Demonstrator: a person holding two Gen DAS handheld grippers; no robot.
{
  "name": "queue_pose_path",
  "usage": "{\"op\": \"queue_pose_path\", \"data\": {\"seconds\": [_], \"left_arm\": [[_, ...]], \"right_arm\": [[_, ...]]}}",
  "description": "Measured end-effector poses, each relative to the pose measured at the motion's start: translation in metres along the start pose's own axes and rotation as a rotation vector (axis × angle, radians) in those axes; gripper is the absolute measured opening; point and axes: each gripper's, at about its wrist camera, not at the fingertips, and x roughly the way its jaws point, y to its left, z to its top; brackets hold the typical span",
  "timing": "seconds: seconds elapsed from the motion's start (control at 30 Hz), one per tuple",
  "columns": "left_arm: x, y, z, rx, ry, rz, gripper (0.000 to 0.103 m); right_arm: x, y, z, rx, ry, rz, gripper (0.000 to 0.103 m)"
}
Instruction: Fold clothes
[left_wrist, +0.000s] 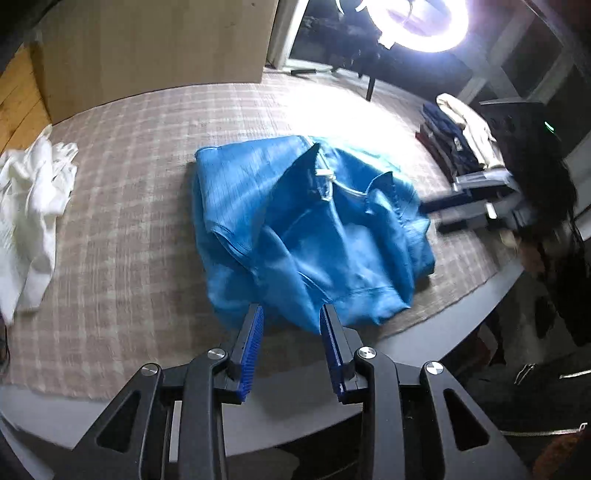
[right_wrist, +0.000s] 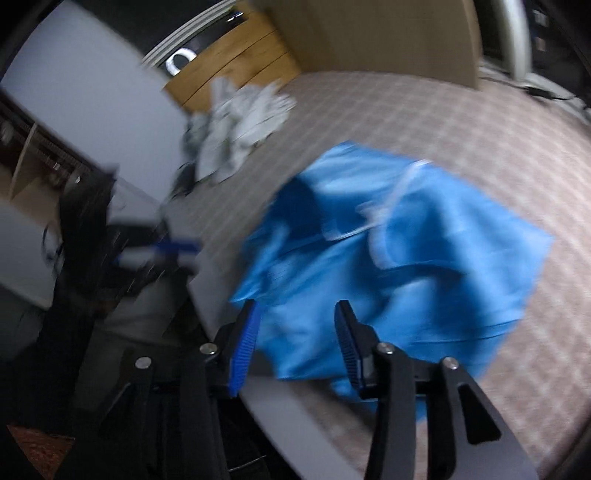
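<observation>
A bright blue hooded sweatshirt (left_wrist: 306, 229) lies partly folded and rumpled on the checked tablecloth (left_wrist: 147, 177), hood and white drawstrings up. My left gripper (left_wrist: 291, 314) is open and empty, its blue-padded fingers just at the garment's near hem. In the blurred right wrist view the same sweatshirt (right_wrist: 399, 258) fills the middle. My right gripper (right_wrist: 295, 310) is open and empty over its near edge. The left gripper (right_wrist: 173, 251) shows as a blur at the left of that view.
A crumpled white garment (left_wrist: 29, 206) lies at the table's left, also seen in the right wrist view (right_wrist: 243, 122). A stack of folded dark clothes (left_wrist: 461, 147) sits at the far right. A ring light (left_wrist: 417, 22) glares behind. The table's grey rim (left_wrist: 461, 317) curves close by.
</observation>
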Motion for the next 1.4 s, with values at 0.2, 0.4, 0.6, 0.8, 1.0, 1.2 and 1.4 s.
{"op": "queue_pose_path", "data": {"seconds": [0.2, 0.4, 0.6, 0.8, 1.0, 1.2, 1.4], "left_arm": [[0.04, 0.002, 0.037, 0.179, 0.072, 0.019, 0.037], [0.061, 0.007, 0.069, 0.338, 0.112, -0.042, 0.043], [0.058, 0.027, 0.083, 0.386, 0.13, -0.136, 0.043], [0.037, 0.033, 0.052, 0.343, 0.107, -0.142, 0.043], [0.023, 0.007, 0.029, 0.228, 0.059, -0.127, 0.043], [0.05, -0.026, 0.025, 0.14, 0.09, 0.009, 0.042], [0.077, -0.027, 0.022, 0.065, 0.138, 0.192, 0.04]], "right_arm": [[0.055, 0.043, -0.01, -0.102, 0.065, -0.119, 0.043], [0.078, 0.046, -0.025, 0.037, 0.074, -0.228, 0.043], [0.057, 0.039, 0.007, 0.069, -0.115, -0.346, 0.043], [0.063, -0.003, 0.058, 0.017, -0.068, -0.406, 0.043], [0.078, -0.028, 0.08, -0.079, 0.036, -0.242, 0.051], [0.099, -0.042, 0.089, -0.124, 0.177, -0.091, 0.051], [0.105, -0.035, 0.095, -0.232, 0.238, -0.008, 0.051]]}}
